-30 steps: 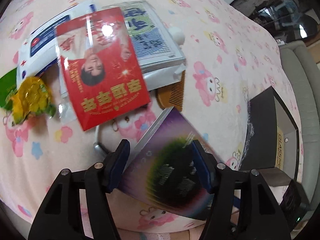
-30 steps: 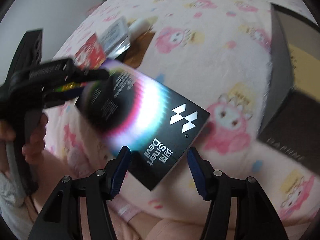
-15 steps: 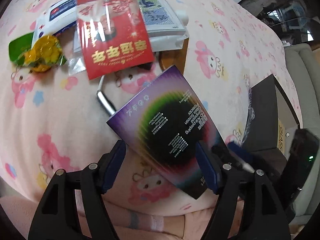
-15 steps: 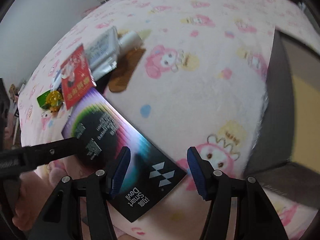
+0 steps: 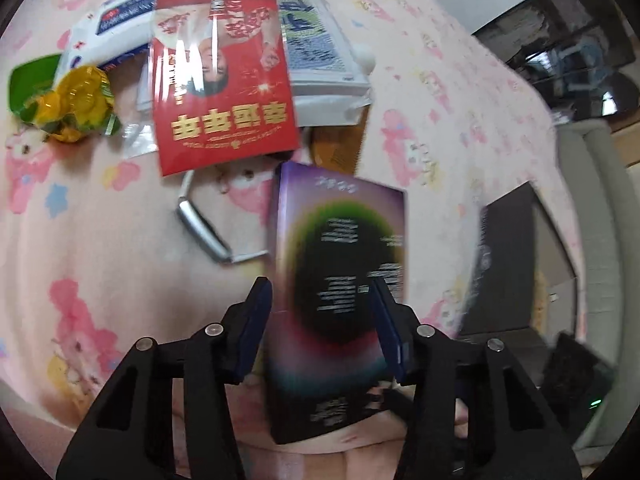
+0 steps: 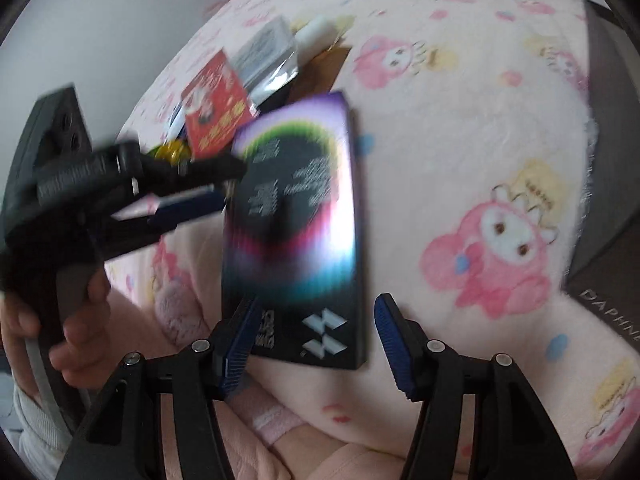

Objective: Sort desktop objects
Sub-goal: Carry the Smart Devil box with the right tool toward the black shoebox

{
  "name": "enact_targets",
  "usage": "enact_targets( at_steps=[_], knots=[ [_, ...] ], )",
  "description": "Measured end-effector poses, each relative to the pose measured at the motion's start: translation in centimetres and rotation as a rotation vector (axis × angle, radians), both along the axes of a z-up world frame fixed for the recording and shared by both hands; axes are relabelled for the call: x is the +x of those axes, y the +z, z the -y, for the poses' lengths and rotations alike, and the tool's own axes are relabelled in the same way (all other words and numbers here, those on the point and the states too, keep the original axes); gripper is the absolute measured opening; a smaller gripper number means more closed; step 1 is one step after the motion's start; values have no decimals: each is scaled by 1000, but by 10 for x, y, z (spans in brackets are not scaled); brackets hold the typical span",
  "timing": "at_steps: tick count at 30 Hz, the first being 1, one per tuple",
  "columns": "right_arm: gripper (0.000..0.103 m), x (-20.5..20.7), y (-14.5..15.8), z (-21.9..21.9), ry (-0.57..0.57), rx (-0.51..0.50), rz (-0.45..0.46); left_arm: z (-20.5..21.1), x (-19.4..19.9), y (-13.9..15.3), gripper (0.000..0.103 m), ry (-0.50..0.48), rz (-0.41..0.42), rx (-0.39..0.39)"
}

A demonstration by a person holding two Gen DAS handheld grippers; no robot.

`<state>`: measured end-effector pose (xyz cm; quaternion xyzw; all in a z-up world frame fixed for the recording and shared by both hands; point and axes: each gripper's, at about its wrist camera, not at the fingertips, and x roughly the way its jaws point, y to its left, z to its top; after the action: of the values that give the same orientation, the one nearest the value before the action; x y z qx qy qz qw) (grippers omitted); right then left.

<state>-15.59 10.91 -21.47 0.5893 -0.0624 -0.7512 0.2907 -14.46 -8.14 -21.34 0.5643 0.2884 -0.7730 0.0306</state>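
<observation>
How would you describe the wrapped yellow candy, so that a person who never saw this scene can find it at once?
Start at the pile of flat packets on the pink cartoon blanket, topped by the big red packet. Go to the pile's left edge in the left wrist view. There lies the yellow candy: the only small, rounded, crinkly thing, with green wrapper ends.

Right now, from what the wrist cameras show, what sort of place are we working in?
Most likely a room in a home, not a workshop. The work surface is a fleecy pink cartoon-print blanket, a grey sofa arm stands beside it, and the clutter is household: a red packet, a wooden comb, a wrapped candy.
</observation>
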Motion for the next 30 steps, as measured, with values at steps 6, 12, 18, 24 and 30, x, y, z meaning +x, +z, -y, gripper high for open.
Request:
enact_targets(
  at_steps=[6, 12, 18, 24, 30],
  knots=[
    [54, -8, -18, -7, -74, -30, 7, -11, -5, -8, 46, -23, 41, -70],
    [47, 3, -19, 19, 53, -7, 55, -12, -9, -5, 47, -38, -42, 13],
    [46, 7, -13, 12, 0, 59, 6, -6, 3, -9, 47, -18, 33, 9],
    [46, -7, -21, -6, -108, 7, 39, -22, 6, -10, 55, -89, 67, -63],
    [59, -8, -38, 17, -22, -72, 101, -37, 0, -20, 69, -156, 87, -72]
  ],
)
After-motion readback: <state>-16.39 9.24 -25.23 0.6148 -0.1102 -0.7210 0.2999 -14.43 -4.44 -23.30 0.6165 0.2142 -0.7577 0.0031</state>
